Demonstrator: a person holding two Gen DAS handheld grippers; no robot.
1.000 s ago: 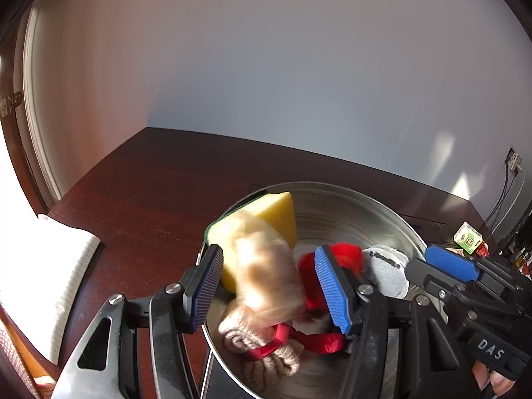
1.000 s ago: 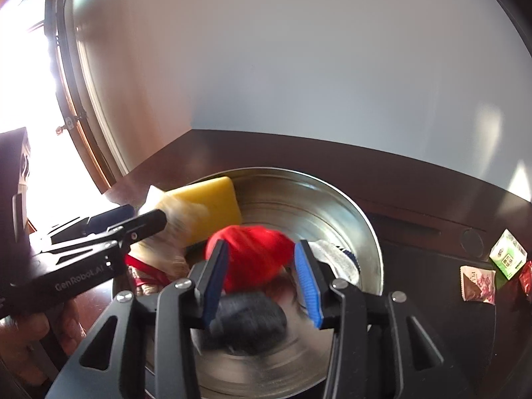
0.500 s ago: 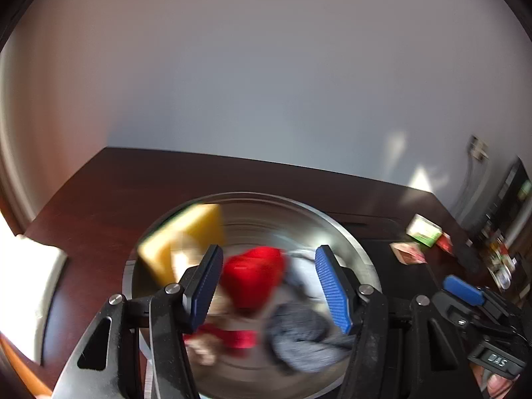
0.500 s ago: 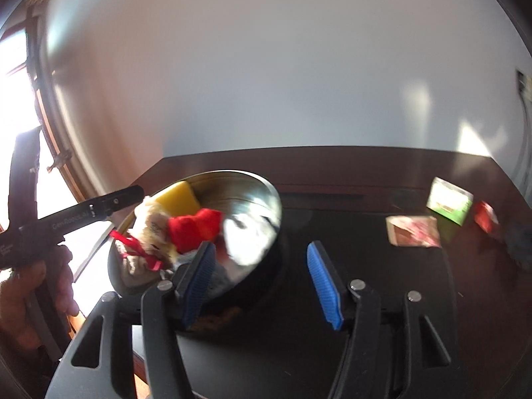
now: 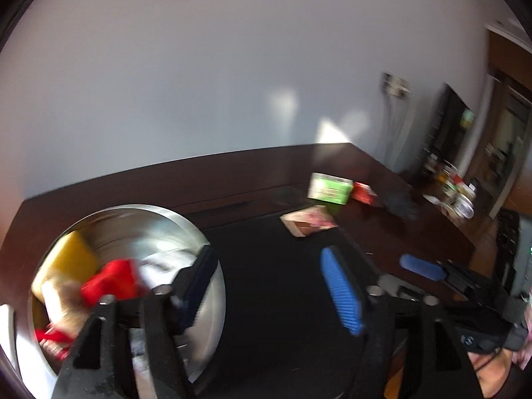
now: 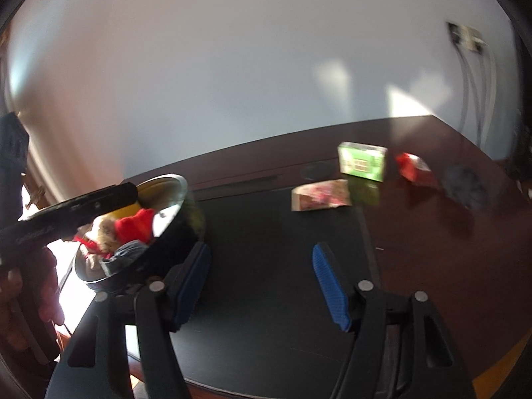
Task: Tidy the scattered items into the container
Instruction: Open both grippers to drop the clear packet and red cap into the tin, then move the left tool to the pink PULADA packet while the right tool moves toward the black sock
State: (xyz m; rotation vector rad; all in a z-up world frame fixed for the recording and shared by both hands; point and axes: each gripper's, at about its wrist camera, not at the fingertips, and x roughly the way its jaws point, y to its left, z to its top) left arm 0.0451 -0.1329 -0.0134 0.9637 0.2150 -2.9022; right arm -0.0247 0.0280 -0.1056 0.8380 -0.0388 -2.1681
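Note:
A metal bowl (image 5: 206,242) stands at the left on a black mat (image 5: 282,282). It holds a yellow sponge (image 5: 66,259), a red fabric item (image 5: 113,282), a beige plush and pale cloth. My left gripper (image 5: 269,289) is open and empty, just right of the bowl. My right gripper (image 6: 262,282) is also open and empty over the mat (image 6: 266,232). Beyond it lie a pink packet (image 6: 321,196), a green box (image 6: 362,161), a red packet (image 6: 415,169) and a dark cloth (image 6: 465,183). The bowl (image 6: 173,186) shows at its left.
The dark wooden table ends at the wall behind. Jars and bottles (image 5: 459,196) crowd a surface at far right. Cables hang from wall sockets (image 6: 465,36). A person's hand (image 6: 13,286) holds the left gripper, whose finger (image 6: 99,199) crosses the bowl.
Both grippers have swung right, from over the bowl's contents to above the black mat. The bowl now sits at the left of both views and the loose packets have come into sight.

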